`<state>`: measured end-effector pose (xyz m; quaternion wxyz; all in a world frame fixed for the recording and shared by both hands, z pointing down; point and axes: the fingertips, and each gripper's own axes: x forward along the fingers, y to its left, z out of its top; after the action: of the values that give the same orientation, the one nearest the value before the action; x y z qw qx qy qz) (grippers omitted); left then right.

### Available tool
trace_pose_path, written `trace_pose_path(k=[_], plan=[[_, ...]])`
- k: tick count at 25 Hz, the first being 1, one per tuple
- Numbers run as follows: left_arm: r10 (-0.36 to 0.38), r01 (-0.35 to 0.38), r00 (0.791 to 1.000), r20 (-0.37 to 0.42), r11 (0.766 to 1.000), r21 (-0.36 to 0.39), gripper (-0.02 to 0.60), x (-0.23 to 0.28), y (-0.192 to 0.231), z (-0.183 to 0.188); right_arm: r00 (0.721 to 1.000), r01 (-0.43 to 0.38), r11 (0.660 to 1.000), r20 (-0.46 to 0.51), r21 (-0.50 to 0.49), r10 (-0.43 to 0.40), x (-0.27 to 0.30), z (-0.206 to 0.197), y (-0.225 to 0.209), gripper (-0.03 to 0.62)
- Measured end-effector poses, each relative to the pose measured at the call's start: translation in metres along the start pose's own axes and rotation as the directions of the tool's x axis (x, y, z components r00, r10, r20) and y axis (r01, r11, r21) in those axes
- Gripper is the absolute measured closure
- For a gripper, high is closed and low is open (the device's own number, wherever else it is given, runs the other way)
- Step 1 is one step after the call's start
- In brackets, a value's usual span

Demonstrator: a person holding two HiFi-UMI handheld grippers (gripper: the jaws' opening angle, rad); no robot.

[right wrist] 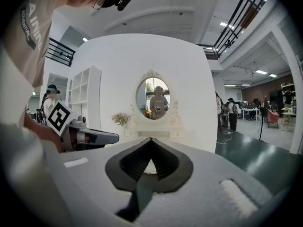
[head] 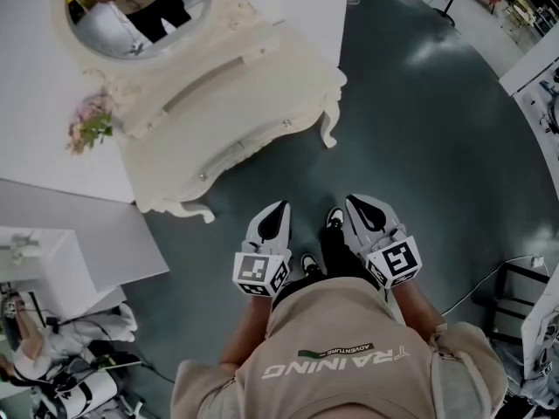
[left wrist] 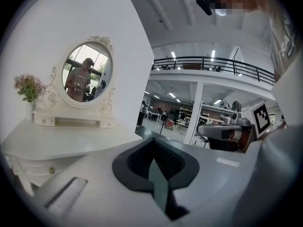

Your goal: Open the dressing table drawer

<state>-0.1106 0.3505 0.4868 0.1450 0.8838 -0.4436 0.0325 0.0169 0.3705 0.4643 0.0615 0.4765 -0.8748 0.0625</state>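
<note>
The drawer (head: 240, 147) sits shut in the front of the cream desk (head: 262, 68), ahead of both tools and well apart from them, with the oval mirror (head: 140, 7) and pink flowers (head: 92, 125) farther beyond. The left tool (head: 281, 208) and right tool (head: 352, 201) hang side by side over the dark floor (head: 419, 147), each with its jaws pressed together on nothing.

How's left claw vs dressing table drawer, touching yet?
Apart. Head view shows a strip of dark floor between the left claw and the drawer; the claw is shut and empty.
</note>
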Motion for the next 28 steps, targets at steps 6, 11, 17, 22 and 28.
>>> trace_pose_path(k=[6,11,17,22,28], plan=[[0.01,-0.008,0.999,-0.033,0.998,0.068,0.563,0.051,0.024,0.027,0.999,0.016,0.999,0.036,0.033,-0.017,0.036,0.012,-0.043,0.592],[0.016,-0.014,1.0,-0.013,0.99,0.138,0.563,0.117,0.035,0.056,0.998,0.02,0.999,0.061,0.038,-0.022,0.072,0.017,-0.097,0.592],[0.056,-0.056,0.998,0.004,0.99,0.13,0.563,0.168,0.05,0.087,0.994,-0.036,0.999,0.105,0.024,0.033,0.104,0.043,-0.144,0.592],[0.097,-0.098,0.995,0.021,0.991,0.087,0.563,0.197,0.061,0.095,0.991,-0.059,0.998,0.116,-0.028,0.062,0.131,0.054,-0.179,0.592],[0.141,-0.141,0.99,-0.01,0.989,0.054,0.563,0.205,0.075,0.09,0.99,-0.116,0.993,0.083,0.017,0.115,0.154,0.051,-0.181,0.592]])
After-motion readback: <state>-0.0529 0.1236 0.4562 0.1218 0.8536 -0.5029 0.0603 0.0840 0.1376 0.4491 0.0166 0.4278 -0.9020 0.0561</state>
